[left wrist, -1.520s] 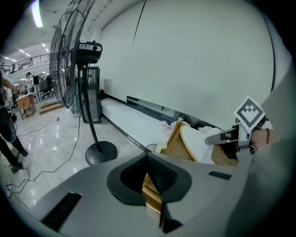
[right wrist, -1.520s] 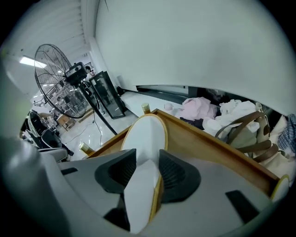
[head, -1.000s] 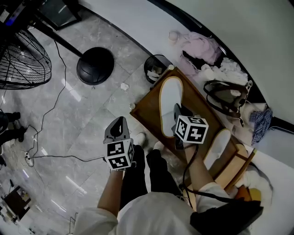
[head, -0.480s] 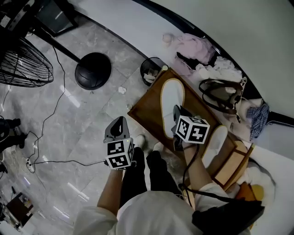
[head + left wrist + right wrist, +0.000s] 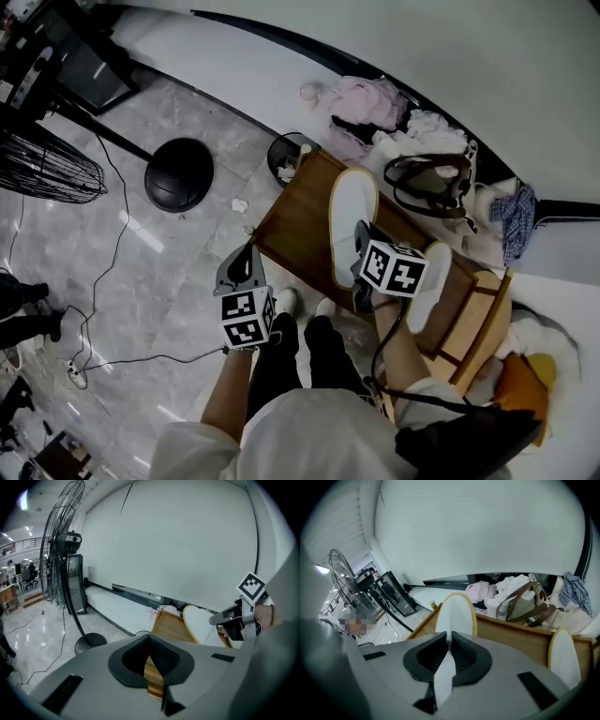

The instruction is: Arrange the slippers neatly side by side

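The wooden table [image 5: 295, 220] at centre-right now sits slightly further left than before. A white slipper [image 5: 352, 211] lies along it, with the second slipper [image 5: 424, 309] at lower right. The right gripper [image 5: 449, 644] — its jaws just closing — seems clenched on the white slipper's edge. The left gripper [image 5: 247, 251] is closed and empty.

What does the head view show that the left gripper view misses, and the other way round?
Only the head view: the person's black-trousered legs and the blue checked cloth. Only the left gripper view: a distant bright hall with desks. Both: the tall black wire-cage fan, the brown wooden table and the white tan-rimmed slipper.
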Demonstrator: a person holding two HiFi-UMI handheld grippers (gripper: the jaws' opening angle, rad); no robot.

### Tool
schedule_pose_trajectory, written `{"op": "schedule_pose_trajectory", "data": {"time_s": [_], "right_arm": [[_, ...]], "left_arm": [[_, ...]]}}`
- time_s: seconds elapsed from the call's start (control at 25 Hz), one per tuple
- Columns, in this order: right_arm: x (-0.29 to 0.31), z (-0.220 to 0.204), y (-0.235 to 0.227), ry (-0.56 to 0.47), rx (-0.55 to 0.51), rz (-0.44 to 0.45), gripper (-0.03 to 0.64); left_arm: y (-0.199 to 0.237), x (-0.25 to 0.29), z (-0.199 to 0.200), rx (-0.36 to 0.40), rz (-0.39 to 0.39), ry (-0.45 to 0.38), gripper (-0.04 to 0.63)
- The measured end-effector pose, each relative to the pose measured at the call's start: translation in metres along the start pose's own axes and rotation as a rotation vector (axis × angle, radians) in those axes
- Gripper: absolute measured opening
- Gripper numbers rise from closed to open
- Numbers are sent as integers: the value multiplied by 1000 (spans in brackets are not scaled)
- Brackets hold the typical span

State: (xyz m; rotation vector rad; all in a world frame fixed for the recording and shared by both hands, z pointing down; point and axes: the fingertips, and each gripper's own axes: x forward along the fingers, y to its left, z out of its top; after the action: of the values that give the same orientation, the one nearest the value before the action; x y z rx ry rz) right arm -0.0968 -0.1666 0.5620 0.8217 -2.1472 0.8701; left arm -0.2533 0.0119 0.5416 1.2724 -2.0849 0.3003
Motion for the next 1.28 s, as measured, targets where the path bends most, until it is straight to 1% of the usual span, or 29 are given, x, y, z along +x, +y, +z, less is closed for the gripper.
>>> {"op": "schedule_pose_trajectory", "data": {"time_s": [0.32, 0.52, 0.8, 0.92, 1.08, 1.28], "right_arm": [[-30, -1, -29, -80, 139, -64, 46], [-42, -6, -45, -115, 218, -101, 46], [-58, -18, -73, -151, 330, -159, 47], [-61, -25, -81, -162, 379, -173, 46], [-66, -32, -92, -172, 419, -204, 47], [-69, -40, -99, -183, 468, -213, 46]], "left_arm": [[-37, 6, 15, 90, -97, 6, 16], [-59, 13, 16, 164, -165, 28, 17], [-93, 27, 26, 242, -267, 39, 15], [-104, 32, 29, 273, -298, 47, 16], [-116, 39, 29, 308, -333, 56, 15], [-127, 43, 25, 335, -365, 74, 16]]}}
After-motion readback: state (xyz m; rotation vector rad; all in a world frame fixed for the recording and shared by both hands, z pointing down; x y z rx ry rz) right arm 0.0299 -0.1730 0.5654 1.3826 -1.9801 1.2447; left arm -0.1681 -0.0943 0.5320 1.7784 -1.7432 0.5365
